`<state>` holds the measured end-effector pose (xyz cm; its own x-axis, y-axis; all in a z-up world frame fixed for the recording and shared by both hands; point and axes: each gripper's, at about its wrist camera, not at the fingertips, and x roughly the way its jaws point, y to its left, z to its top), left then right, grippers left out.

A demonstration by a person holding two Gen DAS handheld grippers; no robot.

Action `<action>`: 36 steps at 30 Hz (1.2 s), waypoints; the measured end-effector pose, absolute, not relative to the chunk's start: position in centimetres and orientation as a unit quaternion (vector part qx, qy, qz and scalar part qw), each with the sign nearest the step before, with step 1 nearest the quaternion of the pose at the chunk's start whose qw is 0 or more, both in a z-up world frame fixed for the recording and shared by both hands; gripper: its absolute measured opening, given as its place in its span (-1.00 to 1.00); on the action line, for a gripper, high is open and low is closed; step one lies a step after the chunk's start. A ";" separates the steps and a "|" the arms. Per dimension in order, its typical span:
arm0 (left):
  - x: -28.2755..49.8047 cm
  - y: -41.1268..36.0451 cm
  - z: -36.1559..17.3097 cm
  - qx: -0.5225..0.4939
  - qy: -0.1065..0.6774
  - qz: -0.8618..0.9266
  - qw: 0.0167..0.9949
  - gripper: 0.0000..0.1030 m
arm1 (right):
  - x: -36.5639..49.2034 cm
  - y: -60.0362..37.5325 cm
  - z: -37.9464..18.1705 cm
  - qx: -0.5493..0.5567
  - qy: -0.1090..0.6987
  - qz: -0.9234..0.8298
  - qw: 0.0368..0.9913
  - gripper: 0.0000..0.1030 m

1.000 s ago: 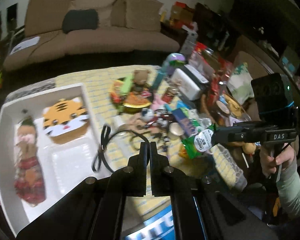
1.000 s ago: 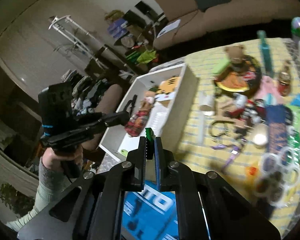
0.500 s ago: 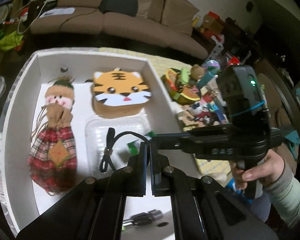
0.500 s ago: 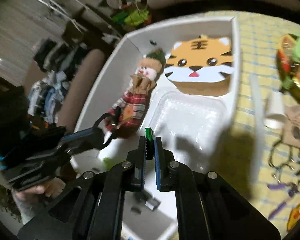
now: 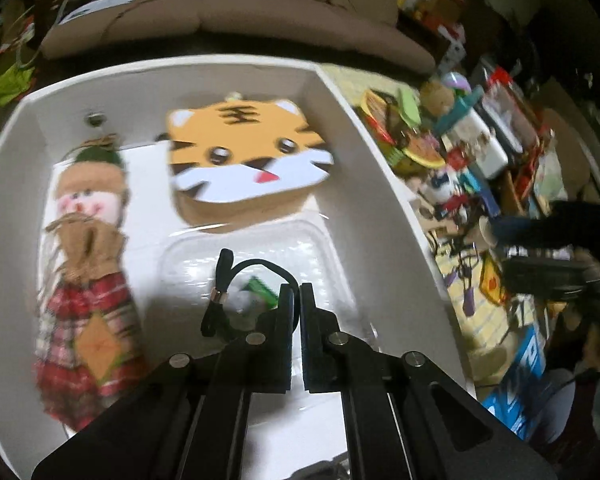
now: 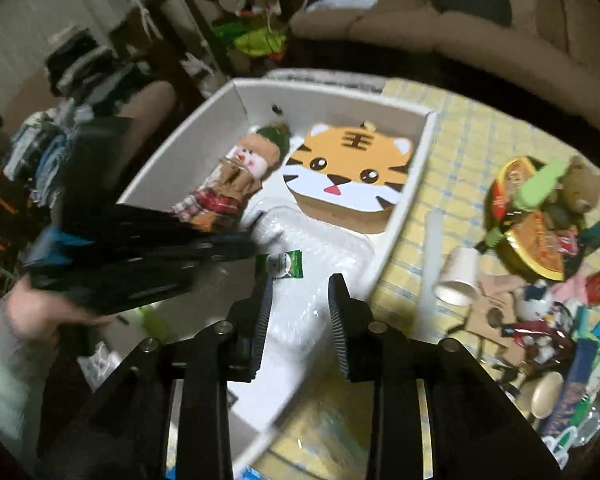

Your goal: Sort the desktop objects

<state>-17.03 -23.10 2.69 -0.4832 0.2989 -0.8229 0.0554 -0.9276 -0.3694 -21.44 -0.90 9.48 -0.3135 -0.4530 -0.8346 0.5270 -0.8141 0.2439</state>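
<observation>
Black fingers of the left gripper [image 5: 295, 300] pinch a thin black looped cord [image 5: 236, 280] over the white box [image 5: 380, 184]. Opening jaws of the right gripper [image 6: 300, 292] have nothing between them; a small green packet [image 6: 286, 264] lies just ahead on clear plastic. Best to lower the cord beside the tiger-face cushion [image 5: 248, 156] before letting go.

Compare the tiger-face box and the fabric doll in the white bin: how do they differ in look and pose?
The tiger-face box is a broad, rigid orange-and-white shape; the fabric doll is narrow, soft and plaid-skirted. The box sits against the white bin's table-side wall, the doll along the opposite side. Both lie face up in the bin.
</observation>
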 end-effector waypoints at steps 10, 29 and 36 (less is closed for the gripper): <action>-17.6 -17.4 1.1 -0.560 -0.123 0.813 0.102 -0.95 | -18.5 4.2 12.0 0.486 0.003 -0.815 0.316 -0.35; -10.6 -17.0 12.1 -0.412 -0.186 0.886 0.103 0.73 | -17.6 12.6 10.9 0.491 -0.017 -0.834 0.253 -0.08; -13.9 -9.3 12.3 -0.433 -0.165 0.873 0.150 0.73 | -18.1 17.6 6.0 0.532 -0.037 -0.818 0.216 -0.08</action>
